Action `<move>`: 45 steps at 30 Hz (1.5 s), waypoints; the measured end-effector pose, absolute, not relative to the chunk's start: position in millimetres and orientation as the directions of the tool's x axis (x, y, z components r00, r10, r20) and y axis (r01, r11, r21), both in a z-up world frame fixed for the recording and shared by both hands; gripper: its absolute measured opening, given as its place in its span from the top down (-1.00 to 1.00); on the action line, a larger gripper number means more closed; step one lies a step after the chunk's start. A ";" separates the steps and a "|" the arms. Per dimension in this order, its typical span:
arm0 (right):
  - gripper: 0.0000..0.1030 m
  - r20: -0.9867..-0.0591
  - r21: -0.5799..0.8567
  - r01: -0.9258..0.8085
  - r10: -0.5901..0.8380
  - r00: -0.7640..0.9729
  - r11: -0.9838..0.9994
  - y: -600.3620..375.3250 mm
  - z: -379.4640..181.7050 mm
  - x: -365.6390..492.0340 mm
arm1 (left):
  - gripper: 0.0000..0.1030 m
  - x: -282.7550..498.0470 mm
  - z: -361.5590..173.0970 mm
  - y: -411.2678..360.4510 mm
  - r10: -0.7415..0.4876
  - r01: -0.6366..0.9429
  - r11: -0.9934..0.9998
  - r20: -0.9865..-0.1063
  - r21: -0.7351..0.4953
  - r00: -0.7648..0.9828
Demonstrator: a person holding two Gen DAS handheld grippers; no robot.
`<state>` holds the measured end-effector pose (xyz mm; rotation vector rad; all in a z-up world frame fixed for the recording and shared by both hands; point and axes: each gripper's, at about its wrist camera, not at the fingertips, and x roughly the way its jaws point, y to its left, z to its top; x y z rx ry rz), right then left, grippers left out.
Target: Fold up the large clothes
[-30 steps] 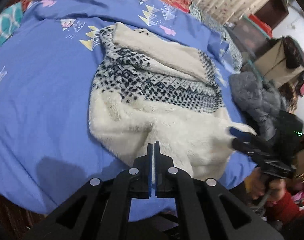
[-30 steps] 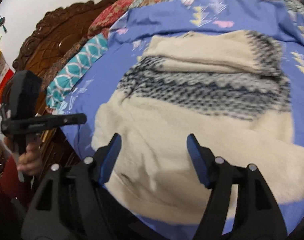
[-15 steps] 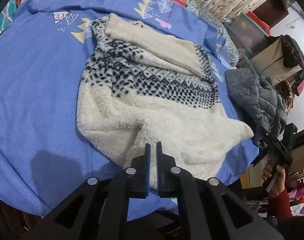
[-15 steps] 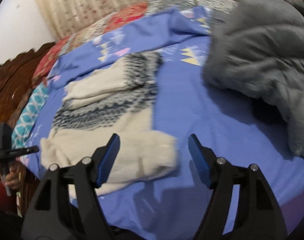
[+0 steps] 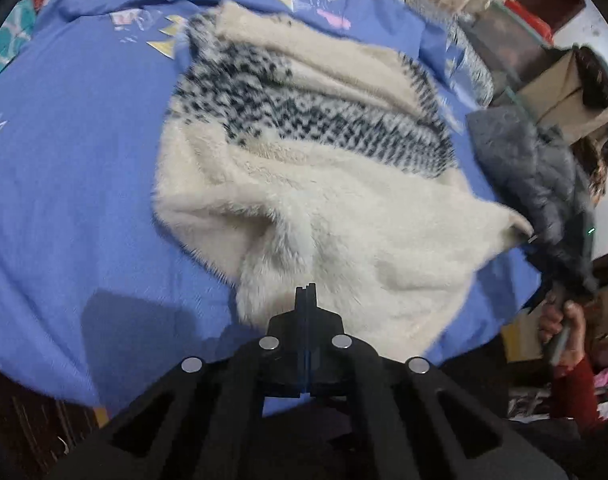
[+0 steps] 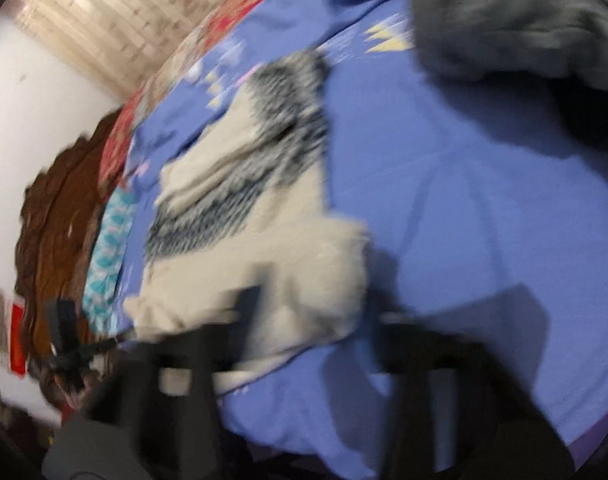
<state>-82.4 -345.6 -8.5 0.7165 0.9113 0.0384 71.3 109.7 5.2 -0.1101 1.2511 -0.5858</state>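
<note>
Left gripper (image 5: 305,289): jaws are pressing together at the near hem of the fluffy cream sweater with a navy patterned yoke (image 5: 323,200); any pinch of fleece between them is too thin to confirm, so I cannot tell whether it is gripping cloth.

Right gripper (image 5: 533,240): jaws are closing. In the left wrist view its tip is meeting the sweater's pointed near-right corner, which is lifting slightly toward it. The right wrist view is badly blurred, so contact of the pads is unclear. A hand in a red sleeve (image 5: 563,332) is carrying it.

The sweater is lying on the blue printed bedsheet (image 5: 64,160), toward the bed's near edge, with one flap already lying folded over along the far side. The lower body is still bunching and wrinkling. Judgement: early to middle; the bottom-to-top fold and smoothing are remaining. A grey padded jacket (image 5: 523,168) is waiting unfolded at the right edge.
</note>
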 end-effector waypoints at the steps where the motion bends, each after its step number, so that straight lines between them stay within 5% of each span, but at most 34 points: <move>1: 0.80 -0.702 0.584 0.238 0.335 0.628 0.776 -338.5 -1.0 -89.4 | 0.58 66.3 12.9 115.2 -0.481 0.351 0.848 -0.854 -0.397 0.197; 7: 0.81 -0.693 0.593 0.118 0.430 0.579 0.797 -303.9 39.5 -168.8 | 0.58 32.6 65.8 177.5 -0.474 0.293 0.871 -0.829 -0.393 0.298; 13: 0.68 -0.866 0.368 0.367 0.171 0.471 0.854 -320.3 -11.6 -201.3 | 0.57 40.3 54.9 181.7 -0.432 0.278 0.893 -0.845 -0.353 0.314; 17: -0.20 -0.834 0.462 0.456 0.198 0.515 0.761 -337.1 -21.7 -207.0 | 0.53 65.2 29.4 148.0 -0.453 0.338 0.871 -0.851 -0.357 0.267; 18: -0.27 -0.815 0.485 0.450 0.200 0.545 0.750 -338.8 -16.6 -208.0 | 0.52 72.9 18.9 139.9 -0.461 0.353 0.861 -0.855 -0.365 0.239; 27: -0.33 -0.793 0.526 0.433 0.238 0.561 0.732 -338.0 -14.0 -187.3 | 0.41 91.5 -21.0 112.6 -0.558 0.340 0.799 -0.822 -0.497 0.111; 38: -0.33 -0.800 0.539 0.420 0.288 0.527 0.730 -324.0 -27.9 -163.0 | -0.32 97.6 -30.8 110.9 -0.464 0.391 0.842 -0.869 -0.372 0.173; 42: -0.33 -0.805 0.539 0.424 0.296 0.514 0.728 -321.9 -32.4 -160.6 | -0.31 93.3 -41.0 107.2 -0.452 0.419 0.836 -0.878 -0.354 0.159; 45: -0.33 -0.806 0.536 0.402 0.308 0.506 0.742 -316.5 -31.6 -158.5 | 0.27 86.6 -35.8 106.1 -0.456 0.432 0.831 -0.874 -0.351 0.167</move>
